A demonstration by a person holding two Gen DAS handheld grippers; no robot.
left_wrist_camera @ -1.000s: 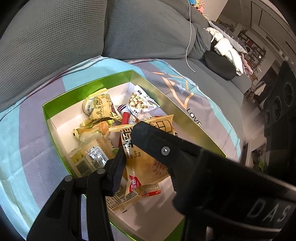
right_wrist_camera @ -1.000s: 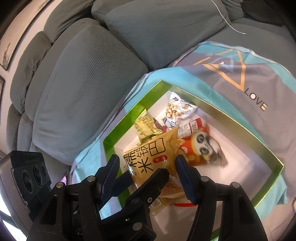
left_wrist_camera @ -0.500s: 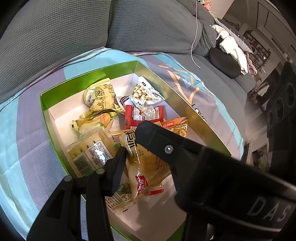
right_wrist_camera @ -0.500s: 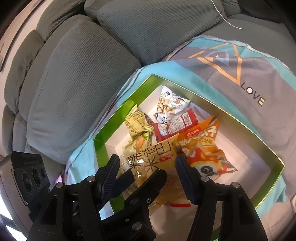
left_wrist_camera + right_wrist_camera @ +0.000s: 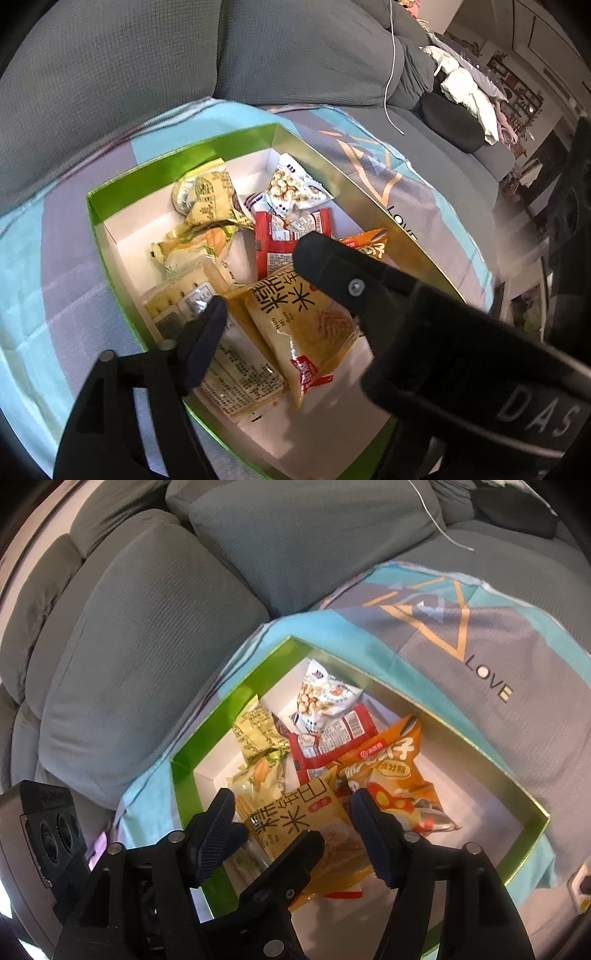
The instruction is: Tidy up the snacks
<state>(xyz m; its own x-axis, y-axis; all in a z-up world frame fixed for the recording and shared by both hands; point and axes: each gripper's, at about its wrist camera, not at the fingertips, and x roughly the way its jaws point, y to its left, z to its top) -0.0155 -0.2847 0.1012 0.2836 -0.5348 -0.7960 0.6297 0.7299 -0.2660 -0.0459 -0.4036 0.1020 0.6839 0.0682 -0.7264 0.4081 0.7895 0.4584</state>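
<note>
Lying in the green box (image 5: 236, 701) w/ white inside, on top of other snacks, the yellow rice-cracker pack (image 5: 303, 321) sits between the fingers of both grippers. Left gripper (image 5: 258, 280) jaws are opening, pads off the pack; right gripper (image 5: 291, 808) jaws also opening, straddling the pack w/o pressing it. Orange chip bag (image 5: 391, 771) and red pack (image 5: 332, 738) lie just beside it; box rests on a teal/grey cloth (image 5: 480, 635) over the grey sofa (image 5: 147, 609).
</note>
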